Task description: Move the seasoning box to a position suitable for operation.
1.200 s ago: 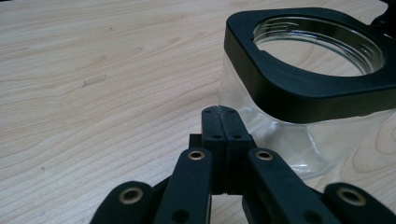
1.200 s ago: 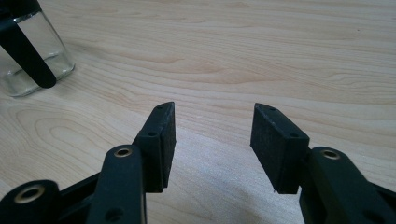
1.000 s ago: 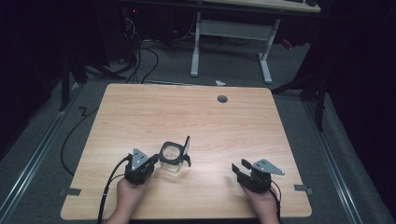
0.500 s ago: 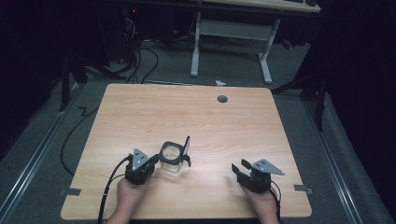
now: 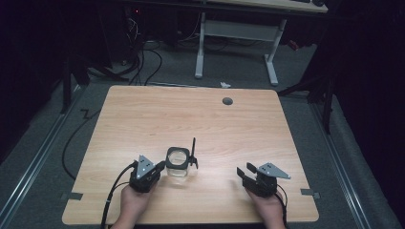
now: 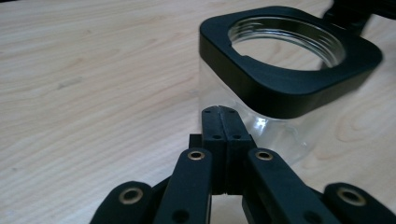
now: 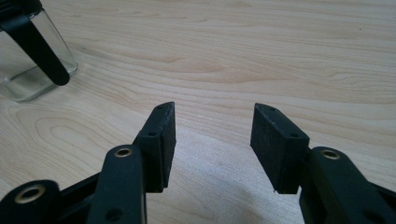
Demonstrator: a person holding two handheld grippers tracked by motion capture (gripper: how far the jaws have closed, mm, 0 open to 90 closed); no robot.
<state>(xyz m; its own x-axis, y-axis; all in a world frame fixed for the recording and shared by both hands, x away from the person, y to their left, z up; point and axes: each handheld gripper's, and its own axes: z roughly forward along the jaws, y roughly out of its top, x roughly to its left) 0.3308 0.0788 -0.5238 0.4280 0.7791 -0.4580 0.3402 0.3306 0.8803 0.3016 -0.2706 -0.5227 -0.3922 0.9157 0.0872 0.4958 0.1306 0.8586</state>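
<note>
Jar [image 5: 177, 163] sits on the table [image 5: 143, 114], toward the near edge and a bit left of the middle. It's a clear, squarish glass one with a chunky black rim [image 6: 299, 79] around a round, threaded mouth. Nothing covers the mouth, and through it you look straight into the glass. A thin black lever [image 5: 193, 151] stands up on its right side; in the right gripper view that same dark piece [image 7: 39, 46] slants down across the jar's [image 7: 28, 70] glass wall.

Left gripper [image 5: 160, 166] is right at the jar's left side. Its jaws are pressed together with nothing between them, and in the left gripper view the closed tips [image 6: 221, 114] sit just in front of the lower glass, below the rim. Can't really tell if they're actually touching the glass or just a hair off it. Its hand [image 5: 133, 202] comes in from the bottom edge with a cable trailing behind it.

Right gripper [image 5: 246, 170] is well apart from the jar, over on the right side of the table, low above the wood. Its jaws stand partly open with only bare tabletop showing in the gap, so it's holding nothing.

Farther back on the table there's a small dark round cap [image 5: 227, 100] near the far edge.
</note>
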